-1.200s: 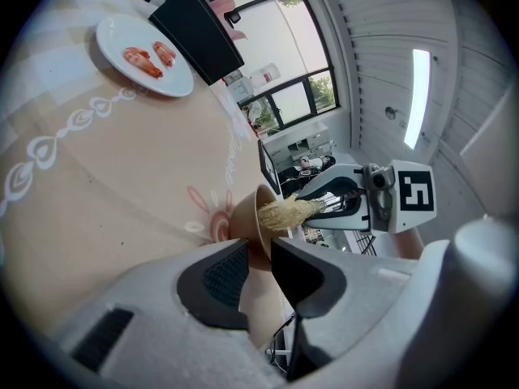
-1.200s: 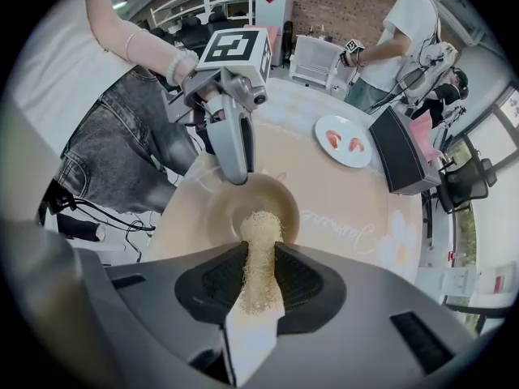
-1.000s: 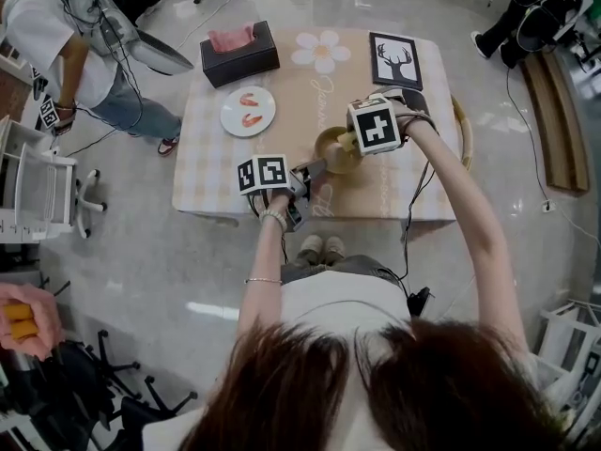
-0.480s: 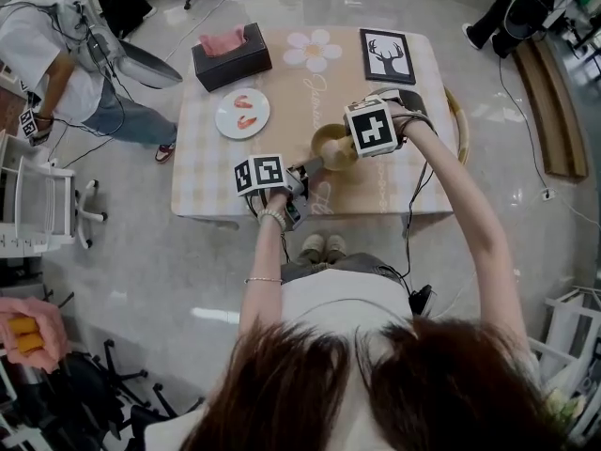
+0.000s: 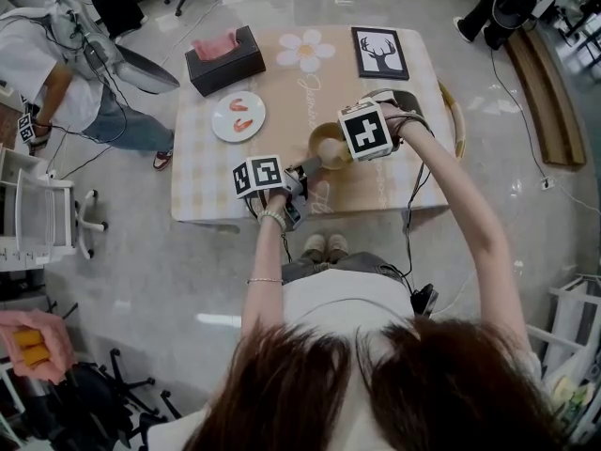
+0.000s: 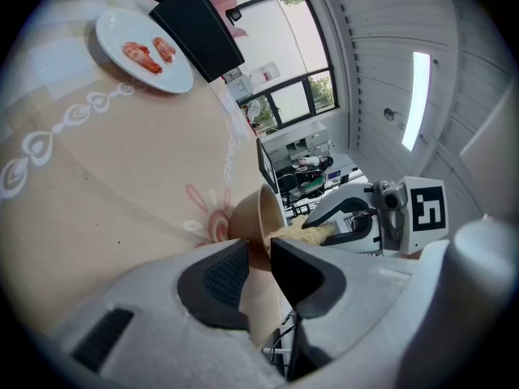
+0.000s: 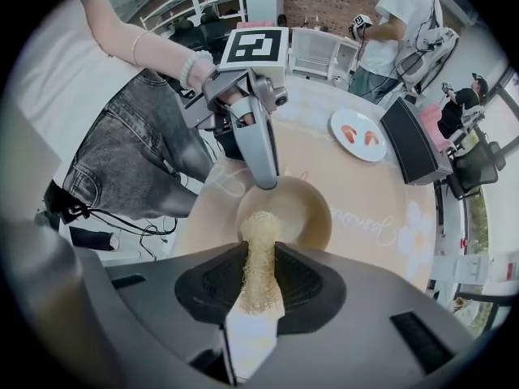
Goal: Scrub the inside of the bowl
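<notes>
A tan bowl [image 5: 324, 147] stands on the table [image 5: 282, 92] near its front edge. My left gripper [image 5: 308, 166] is shut on the bowl's near rim, and the bowl's wall [image 6: 261, 215] runs in between its jaws [image 6: 259, 254]. My right gripper [image 5: 346, 143] reaches in from the right, shut on a beige mesh scrubber [image 7: 259, 233]. The scrubber's free end lies inside the bowl [image 7: 306, 209], against its near inner wall. In the left gripper view the scrubber [image 6: 304, 235] pokes over the rim. The left gripper's tip [image 7: 264, 177] sits on the far rim in the right gripper view.
A white plate [image 5: 238, 116] with shrimp, a black tissue box [image 5: 223, 56] and a framed deer picture [image 5: 382, 52] stand further back on the table. A woven tray [image 5: 457, 120] overhangs the right edge. A person [image 5: 56, 54] stands to the left of the table.
My right gripper has shifted slightly left over the bowl with the scrubber. The left gripper keeps its hold on the rim. The head view has drifted a little.
</notes>
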The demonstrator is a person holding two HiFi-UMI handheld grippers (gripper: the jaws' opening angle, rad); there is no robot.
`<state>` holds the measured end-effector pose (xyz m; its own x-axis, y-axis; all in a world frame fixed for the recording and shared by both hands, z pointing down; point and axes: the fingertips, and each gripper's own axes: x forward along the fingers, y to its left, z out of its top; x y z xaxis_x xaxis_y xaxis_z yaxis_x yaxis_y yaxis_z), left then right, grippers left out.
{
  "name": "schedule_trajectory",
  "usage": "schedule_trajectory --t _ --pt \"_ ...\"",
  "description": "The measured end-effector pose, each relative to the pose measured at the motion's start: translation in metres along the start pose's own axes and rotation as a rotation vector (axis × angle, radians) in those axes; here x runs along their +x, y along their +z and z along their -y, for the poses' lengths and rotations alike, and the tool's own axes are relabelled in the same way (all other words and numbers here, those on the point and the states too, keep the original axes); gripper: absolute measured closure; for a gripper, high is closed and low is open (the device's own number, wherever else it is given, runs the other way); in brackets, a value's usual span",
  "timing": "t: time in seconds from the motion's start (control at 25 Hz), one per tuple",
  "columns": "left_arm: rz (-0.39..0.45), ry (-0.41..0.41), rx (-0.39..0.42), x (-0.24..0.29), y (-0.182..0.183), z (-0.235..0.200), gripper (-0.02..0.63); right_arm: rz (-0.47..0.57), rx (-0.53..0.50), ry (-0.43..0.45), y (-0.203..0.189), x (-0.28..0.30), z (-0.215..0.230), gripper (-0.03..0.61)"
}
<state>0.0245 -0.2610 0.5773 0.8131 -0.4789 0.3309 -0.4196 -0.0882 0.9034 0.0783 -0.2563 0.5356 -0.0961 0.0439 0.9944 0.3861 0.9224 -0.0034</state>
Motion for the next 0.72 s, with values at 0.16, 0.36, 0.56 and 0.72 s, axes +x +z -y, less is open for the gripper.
schedule_trajectory --t 0.16,0.36,0.56,0.72 --pt "-0.002 -0.001 -0.004 0.000 -0.001 -0.001 0.520 -0.006 -0.004 0.008 0.003 0.001 -0.004 0.485" --pt "-0.005 -0.002 -0.007 0.000 -0.001 -0.003 0.520 0.003 -0.018 0.021 0.012 0.001 -0.007 0.485" --pt "-0.004 -0.004 -0.011 -0.001 -0.001 -0.001 0.520 0.010 -0.027 0.029 0.018 -0.001 -0.009 0.485" --pt "-0.005 -0.004 -0.011 -0.001 -0.001 0.000 0.520 0.016 -0.035 0.033 0.022 -0.002 -0.010 0.485"
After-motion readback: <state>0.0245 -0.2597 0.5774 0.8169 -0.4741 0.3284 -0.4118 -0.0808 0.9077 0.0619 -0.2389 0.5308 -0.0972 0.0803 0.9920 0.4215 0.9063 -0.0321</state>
